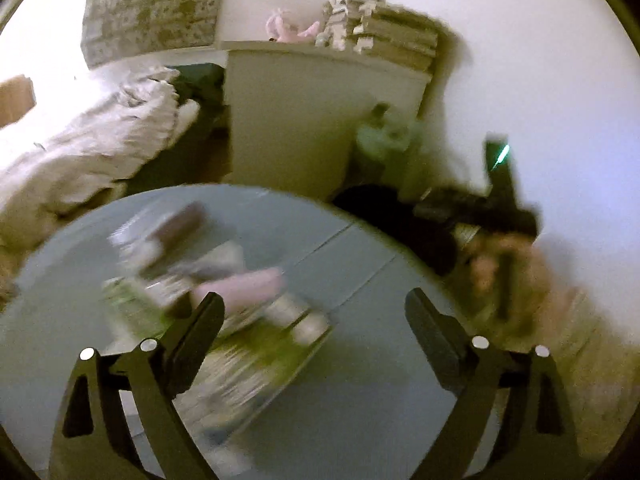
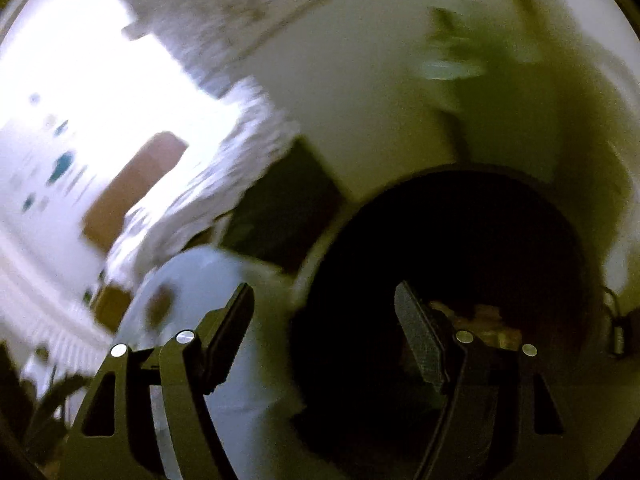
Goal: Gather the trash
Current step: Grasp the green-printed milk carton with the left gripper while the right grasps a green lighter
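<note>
While both views were smeared by blur, the main things could still be made out. The left claw [image 1: 314, 312] stood wide open with nothing between its fingers, hanging over a round grey-blue bench [image 1: 360, 400]. On that bench lay a loose heap of trash [image 1: 212, 280] — pinkish and greenish wrappers or packets, too blurred to tell apart — reaching behind the claw's left finger [image 1: 200, 328]. Past the far edge of the bench stood a white cabinet [image 1: 304, 120] with a stack of books [image 1: 404, 40], a grey plush toy [image 1: 348, 8] and a pink toy [image 1: 288, 30] on top. To the left lay a rumpled pale blanket [image 1: 92, 140]. Just right of the bench showed the dark opening of a bin [image 1: 400, 216], and beyond it, against the white wall, the other black gripper and the hand holding it [image 1: 492, 264].

From the right wrist, the right claw [image 2: 324, 320] was also open and empty — its fingers parted above the black mouth of the bin [image 2: 460, 248], deep inside which some pale brownish scraps [image 2: 476, 316] could be seen. The edge of the bench [image 2: 200, 280] showed to the left of the bin.
</note>
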The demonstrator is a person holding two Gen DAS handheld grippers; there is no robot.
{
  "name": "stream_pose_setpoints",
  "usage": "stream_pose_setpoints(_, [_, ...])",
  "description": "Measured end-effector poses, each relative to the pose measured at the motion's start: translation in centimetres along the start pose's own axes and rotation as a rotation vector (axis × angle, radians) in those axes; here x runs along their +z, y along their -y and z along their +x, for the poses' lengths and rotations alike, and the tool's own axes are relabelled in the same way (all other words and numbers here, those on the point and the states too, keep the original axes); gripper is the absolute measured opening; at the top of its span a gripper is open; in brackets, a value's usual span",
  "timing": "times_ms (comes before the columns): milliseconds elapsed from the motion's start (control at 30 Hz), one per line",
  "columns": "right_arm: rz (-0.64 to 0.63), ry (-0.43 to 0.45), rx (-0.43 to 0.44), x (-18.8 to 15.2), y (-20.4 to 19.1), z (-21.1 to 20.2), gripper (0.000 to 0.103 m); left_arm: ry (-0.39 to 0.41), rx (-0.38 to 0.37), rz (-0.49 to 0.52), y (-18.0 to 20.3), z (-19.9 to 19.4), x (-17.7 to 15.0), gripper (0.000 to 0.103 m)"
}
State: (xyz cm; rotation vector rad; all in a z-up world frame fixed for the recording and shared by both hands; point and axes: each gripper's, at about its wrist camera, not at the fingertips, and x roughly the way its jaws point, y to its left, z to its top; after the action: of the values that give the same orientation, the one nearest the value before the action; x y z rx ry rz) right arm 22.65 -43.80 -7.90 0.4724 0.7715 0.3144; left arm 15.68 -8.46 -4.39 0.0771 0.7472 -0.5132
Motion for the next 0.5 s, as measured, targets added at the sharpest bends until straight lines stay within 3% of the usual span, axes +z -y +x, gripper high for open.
stream_pose_setpoints(100, [-0.151,-0.026,0.146,-1.2,-5.0,-0.6,0.073,-0.044,0.027,0.093,-1.2,-0.5,-1.8,0.091])
stream_pose_setpoints(233, [-0.447,-0.138,0.283,-4.1,-13.5,-0.1,0.073,-0.084,0.006,0.155,-2.8,0.0,-3.0,0.091])
stream_pose_setpoints(367, [-0.647,-0.222,0.32,-6.2,-19.3,1.2,0.072,-0.103,-0.033,0.149,-3.9,1.2,-3.2,0.091])
stream_pose_setpoints(500, [-0.798,-0.297,0.312,-8.2,-22.8,3.0,0.066,-0.109,-0.06,0.136,-5.0,1.8,-3.4,0.091])
